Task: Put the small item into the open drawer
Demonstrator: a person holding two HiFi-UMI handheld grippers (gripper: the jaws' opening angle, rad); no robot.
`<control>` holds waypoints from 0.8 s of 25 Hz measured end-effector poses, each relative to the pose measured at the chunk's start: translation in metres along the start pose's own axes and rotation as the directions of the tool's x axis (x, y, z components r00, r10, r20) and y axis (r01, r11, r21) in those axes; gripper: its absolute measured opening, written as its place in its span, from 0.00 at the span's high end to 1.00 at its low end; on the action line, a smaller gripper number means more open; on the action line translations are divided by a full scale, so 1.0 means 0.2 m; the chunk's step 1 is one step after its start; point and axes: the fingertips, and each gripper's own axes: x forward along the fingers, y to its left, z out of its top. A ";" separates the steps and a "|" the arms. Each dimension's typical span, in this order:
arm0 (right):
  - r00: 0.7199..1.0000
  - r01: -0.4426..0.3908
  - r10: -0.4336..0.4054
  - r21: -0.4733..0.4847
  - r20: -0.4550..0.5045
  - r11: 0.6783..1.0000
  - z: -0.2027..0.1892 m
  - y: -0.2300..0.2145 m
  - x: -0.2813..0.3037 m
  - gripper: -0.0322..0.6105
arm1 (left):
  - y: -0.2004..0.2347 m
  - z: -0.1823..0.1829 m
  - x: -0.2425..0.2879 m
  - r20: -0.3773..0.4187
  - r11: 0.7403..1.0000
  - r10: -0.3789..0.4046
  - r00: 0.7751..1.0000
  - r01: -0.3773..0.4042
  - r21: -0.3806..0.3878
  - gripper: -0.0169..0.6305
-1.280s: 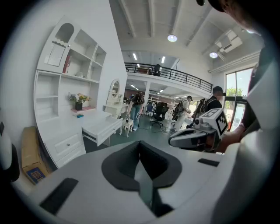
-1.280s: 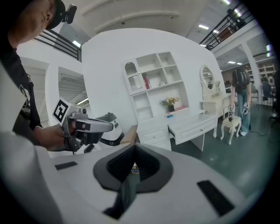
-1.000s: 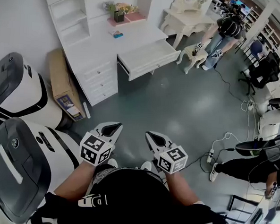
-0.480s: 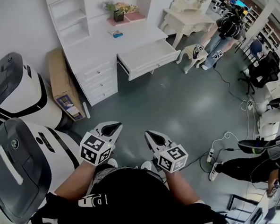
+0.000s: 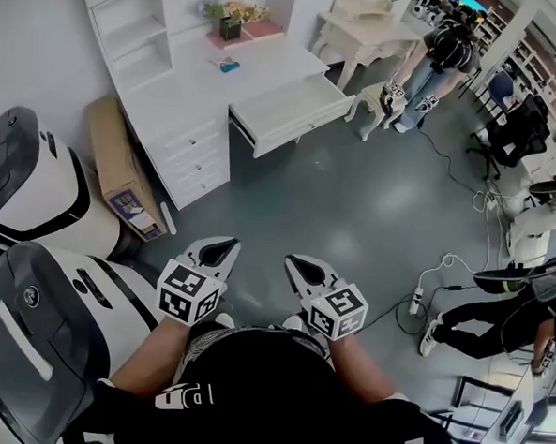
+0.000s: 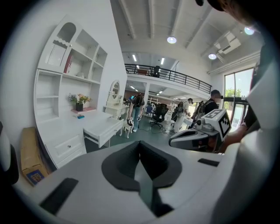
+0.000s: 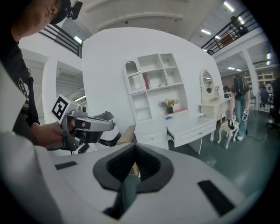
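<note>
Your left gripper (image 5: 218, 250) and right gripper (image 5: 303, 268), low centre, both closed and empty: small item (image 5: 228, 65) sits upper left on desk (image 5: 187, 94), above open drawer (image 5: 290, 109), not yet reached.

No legible text, shirt print (image 5: 185, 396) unreadable, box label (image 5: 129, 205) too small

In my head view, the small blue item (image 5: 229, 65) at eleven o'clock on the desk (image 5: 187, 94) is too small to identify, and the white machine (image 5: 36, 342) at eight o'clock is cut off by the edge.
</note>
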 end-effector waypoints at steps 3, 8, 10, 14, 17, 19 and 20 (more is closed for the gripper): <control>1.000 0.014 -0.014 0.007 0.014 1.000 0.03 0.03 0.04 0.94 | 0.05 0.01 -0.04 0.010 1.000 0.000 1.000 0.000 -0.003 0.95; 0.999 0.045 -0.046 0.017 0.025 0.999 0.02 0.03 0.09 0.94 | 0.11 -0.06 -0.04 -0.020 1.000 -0.014 1.000 0.014 -0.010 0.95; 0.999 0.045 -0.045 0.028 0.009 0.999 0.00 0.01 0.11 0.94 | 0.12 -0.10 -0.02 -0.038 1.000 -0.019 0.999 0.018 -0.018 0.95; 1.000 0.020 -0.020 0.029 -0.016 0.999 0.00 -0.07 0.18 0.94 | 0.18 -0.10 0.06 -0.048 0.999 0.001 0.999 -0.003 -0.035 0.95; 1.000 0.003 -0.002 0.027 -0.010 1.000 0.07 -0.20 0.25 0.94 | 0.25 -0.04 0.17 -0.049 0.999 0.032 0.998 -0.034 -0.042 0.95; 1.000 -0.006 0.006 0.030 0.001 1.000 0.12 -0.32 0.29 0.94 | 0.27 0.02 0.27 -0.047 0.998 0.045 0.998 -0.046 -0.037 0.95; 1.000 -0.010 0.009 0.030 0.005 1.000 0.15 -0.39 0.30 0.94 | 0.28 0.05 0.32 -0.045 0.998 0.049 0.998 -0.051 -0.034 0.95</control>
